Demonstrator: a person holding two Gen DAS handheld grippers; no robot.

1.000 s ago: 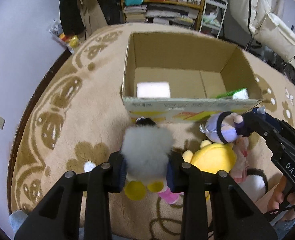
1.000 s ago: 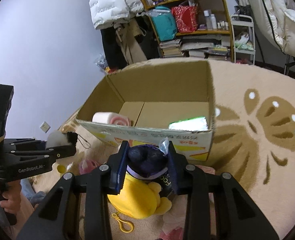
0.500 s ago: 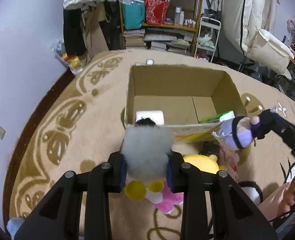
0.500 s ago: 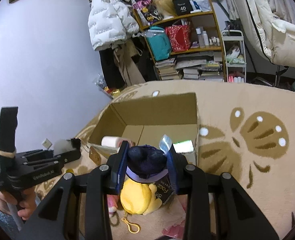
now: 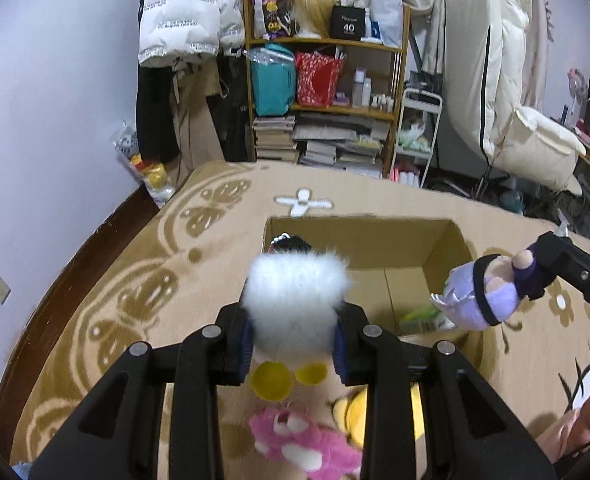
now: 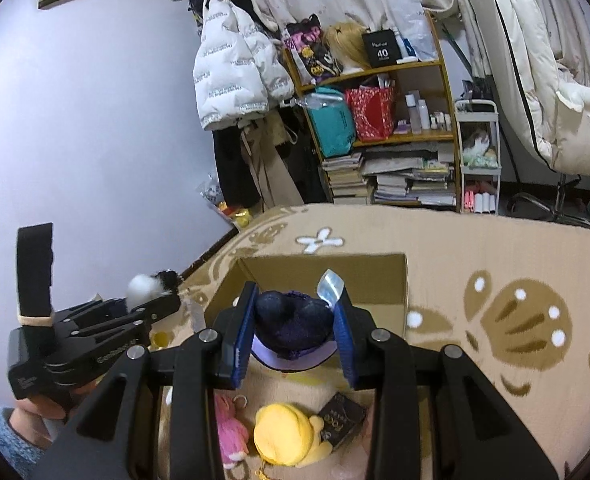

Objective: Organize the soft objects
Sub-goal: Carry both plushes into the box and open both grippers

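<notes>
My left gripper (image 5: 295, 344) is shut on a fluffy white plush with yellow feet (image 5: 297, 308), held above the near edge of an open cardboard box (image 5: 359, 244). My right gripper (image 6: 293, 332) is shut on a purple doll with a dark cap (image 6: 291, 320); in the left wrist view that purple doll (image 5: 481, 296) hangs over the box's right side. A pink plush (image 5: 303, 444) and a yellow plush (image 6: 283, 436) lie on the carpet below. The left gripper also shows in the right wrist view (image 6: 167, 300).
A beige patterned carpet (image 5: 135, 292) covers the floor. A green packet (image 5: 419, 314) lies inside the box. A small dark booklet (image 6: 341, 416) lies beside the yellow plush. A cluttered shelf (image 5: 327, 92) and hanging coats (image 5: 183, 28) stand behind.
Both grippers have risen with their toys and moved forward over the box. The plushes on the carpet now lie farther below.
</notes>
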